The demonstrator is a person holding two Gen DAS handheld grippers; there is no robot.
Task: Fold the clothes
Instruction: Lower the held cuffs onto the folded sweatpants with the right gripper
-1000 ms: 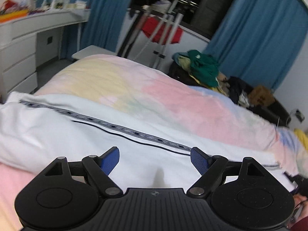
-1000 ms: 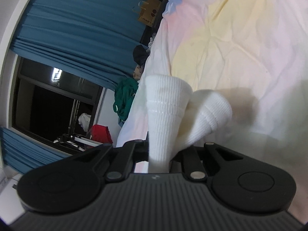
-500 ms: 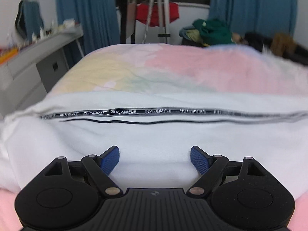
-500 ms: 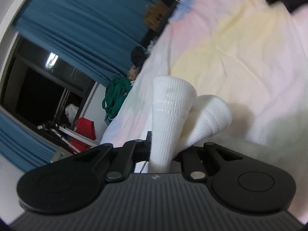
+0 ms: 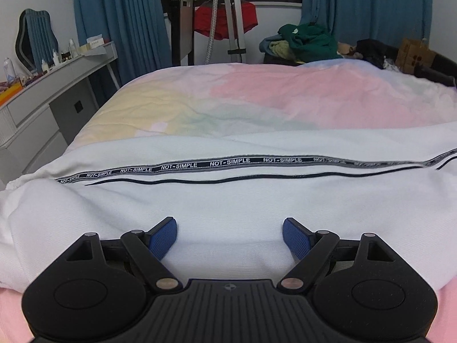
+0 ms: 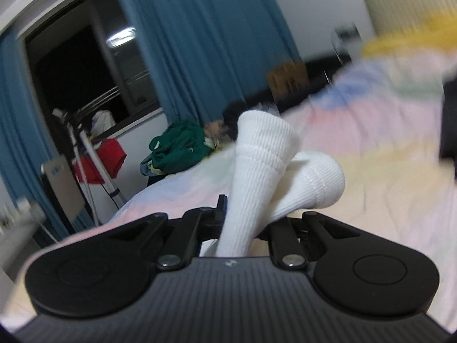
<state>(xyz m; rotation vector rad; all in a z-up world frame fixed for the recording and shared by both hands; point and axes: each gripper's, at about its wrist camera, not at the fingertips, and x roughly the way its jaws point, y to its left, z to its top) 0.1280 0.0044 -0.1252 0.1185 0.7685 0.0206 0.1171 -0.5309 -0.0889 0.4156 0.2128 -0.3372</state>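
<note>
A white garment (image 5: 228,200) with a black "NOT-SIMPLE" stripe lies flat across the near part of the pastel bed (image 5: 257,100). My left gripper (image 5: 228,235) is open just above the garment's near edge, blue pads apart, holding nothing. My right gripper (image 6: 245,223) is shut on white ribbed cuffs (image 6: 265,157) of the garment, two rolled ends sticking up between the jaws, held above the bed. The right wrist view is blurred by motion.
A grey dresser (image 5: 42,100) with bottles stands left of the bed. A drying rack with a red cloth (image 5: 225,20) and a pile of green clothes (image 5: 308,40) sit behind the bed. A cardboard box (image 5: 414,54) is at the far right. Blue curtains hang behind.
The left gripper has swung to face the garment squarely and stays open. The right gripper, still shut on the cuffs, has rotated and swept, so its view now shows the room upright.
</note>
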